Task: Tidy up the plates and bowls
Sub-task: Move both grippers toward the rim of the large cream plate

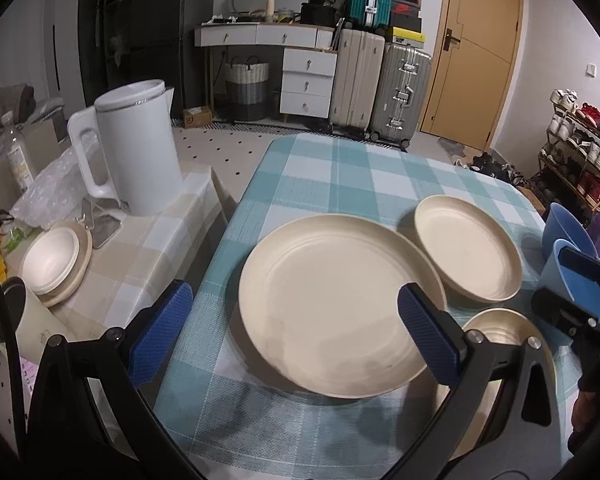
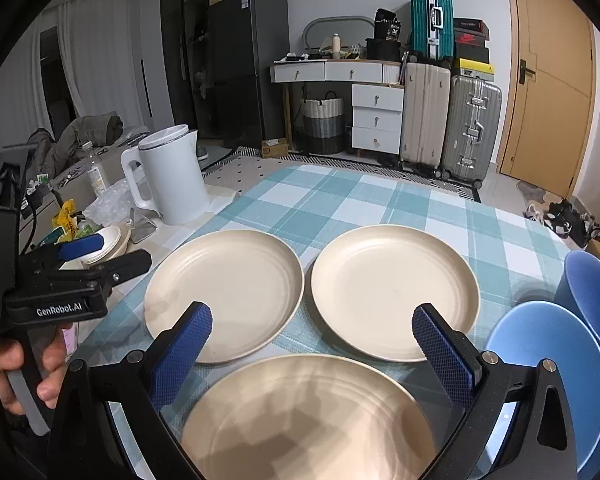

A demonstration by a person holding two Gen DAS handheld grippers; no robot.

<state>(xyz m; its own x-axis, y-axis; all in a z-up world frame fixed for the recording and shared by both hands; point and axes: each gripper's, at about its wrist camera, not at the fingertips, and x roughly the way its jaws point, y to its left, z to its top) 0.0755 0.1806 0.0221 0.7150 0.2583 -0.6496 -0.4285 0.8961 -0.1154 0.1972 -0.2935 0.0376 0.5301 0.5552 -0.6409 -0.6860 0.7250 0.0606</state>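
Three cream plates (image 2: 224,292) sit on the checked bench (image 2: 340,200), blue bowls (image 2: 548,380) at its right edge. Left gripper (image 1: 296,332) and right gripper (image 2: 312,352) both gape wide, holding nothing.

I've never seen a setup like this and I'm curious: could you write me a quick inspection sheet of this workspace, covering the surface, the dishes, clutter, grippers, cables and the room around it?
Surface: table with teal checked cloth; beige checked side table to its left.
Job's things: three cream plates, left plate, right plate, near plate; blue bowls at the right edge; stacked cream bowls on the side table.
Clutter: white kettle, plastic bottle, crumpled plastic wrap.
Grippers: left gripper open over the left plate, holding nothing; right gripper open above the near plate.
Cables: black cable at the left.
Surroundings: suitcases, white drawers, wooden door, shoe rack.
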